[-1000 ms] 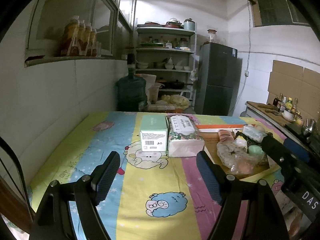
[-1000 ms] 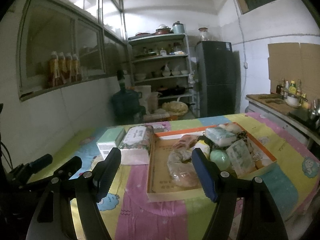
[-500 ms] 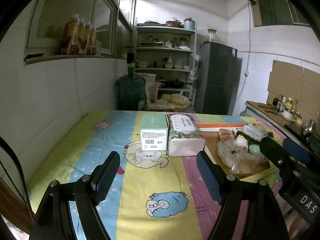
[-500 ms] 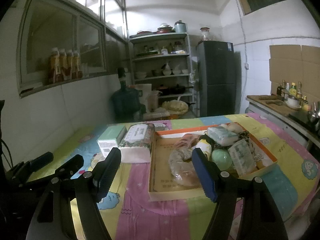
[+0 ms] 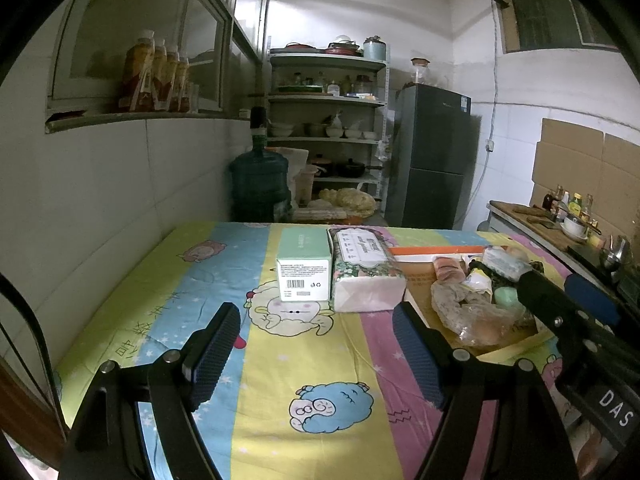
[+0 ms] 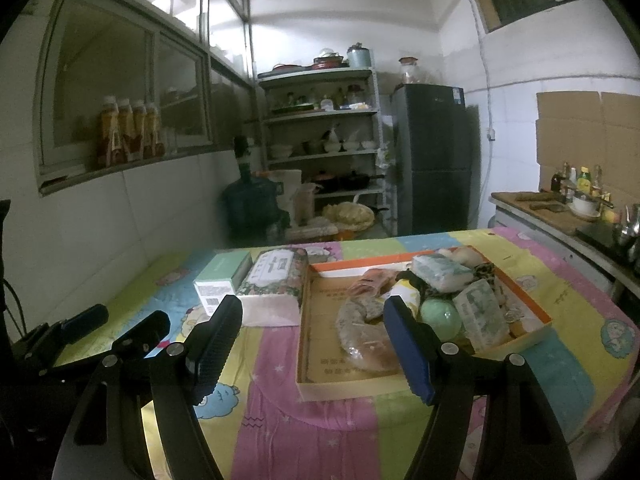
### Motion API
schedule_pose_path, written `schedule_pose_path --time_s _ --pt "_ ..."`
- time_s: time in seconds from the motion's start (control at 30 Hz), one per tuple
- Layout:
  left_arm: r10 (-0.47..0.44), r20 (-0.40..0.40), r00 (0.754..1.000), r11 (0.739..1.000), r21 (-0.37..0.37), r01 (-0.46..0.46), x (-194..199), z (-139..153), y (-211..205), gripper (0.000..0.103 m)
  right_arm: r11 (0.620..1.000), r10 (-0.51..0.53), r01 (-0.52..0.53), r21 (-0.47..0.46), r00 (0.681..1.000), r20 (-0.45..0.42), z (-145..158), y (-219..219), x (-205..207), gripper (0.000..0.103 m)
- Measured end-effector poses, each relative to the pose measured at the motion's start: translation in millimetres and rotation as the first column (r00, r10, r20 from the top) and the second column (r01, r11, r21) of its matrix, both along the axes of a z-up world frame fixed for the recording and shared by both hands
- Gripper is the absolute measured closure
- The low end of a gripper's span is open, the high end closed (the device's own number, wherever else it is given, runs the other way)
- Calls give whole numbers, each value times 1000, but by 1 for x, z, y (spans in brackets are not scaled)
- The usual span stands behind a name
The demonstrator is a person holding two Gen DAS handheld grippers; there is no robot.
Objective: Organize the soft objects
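A shallow cardboard tray with an orange rim (image 6: 520, 292) sits on the table's right half and holds soft items: a bagged ring-shaped bun (image 6: 360, 336), a green ball (image 6: 438, 316), tissue packs (image 6: 440, 270) and other wrapped things. The tray also shows in the left wrist view (image 5: 424, 280). A floral tissue pack (image 5: 366, 270) (image 6: 276, 276) and a mint green box (image 5: 304, 266) (image 6: 222, 276) lie side by side left of the tray. My left gripper (image 5: 316, 354) is open and empty, short of the box. My right gripper (image 6: 312, 350) is open and empty, short of the tray's near left corner.
The table wears a colourful cartoon cloth (image 5: 280, 400). A tiled wall (image 5: 100, 200) runs along its left side. Behind the table stand a water jug (image 5: 260, 184), shelves of dishes (image 5: 324, 136) and a fridge (image 5: 436, 160). A counter with bottles (image 6: 568, 208) stands at the right.
Both grippers have stayed open and nearly still. Both views shifted only slightly; nothing on the table moved.
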State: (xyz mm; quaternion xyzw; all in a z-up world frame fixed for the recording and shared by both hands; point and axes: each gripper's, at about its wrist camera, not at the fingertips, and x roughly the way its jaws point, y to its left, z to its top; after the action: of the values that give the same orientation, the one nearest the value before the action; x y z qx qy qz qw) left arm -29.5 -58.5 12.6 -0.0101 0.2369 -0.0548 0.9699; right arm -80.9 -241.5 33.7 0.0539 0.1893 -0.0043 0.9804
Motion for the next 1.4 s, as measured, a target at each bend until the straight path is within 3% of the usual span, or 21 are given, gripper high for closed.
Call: schedule_pose_path --time_s 1.4 --pt "-4 -2 1000 1000 1 4 -3 -2 -4 24 1000 1 -1 -2 1000 1 -1 0 -1 28"
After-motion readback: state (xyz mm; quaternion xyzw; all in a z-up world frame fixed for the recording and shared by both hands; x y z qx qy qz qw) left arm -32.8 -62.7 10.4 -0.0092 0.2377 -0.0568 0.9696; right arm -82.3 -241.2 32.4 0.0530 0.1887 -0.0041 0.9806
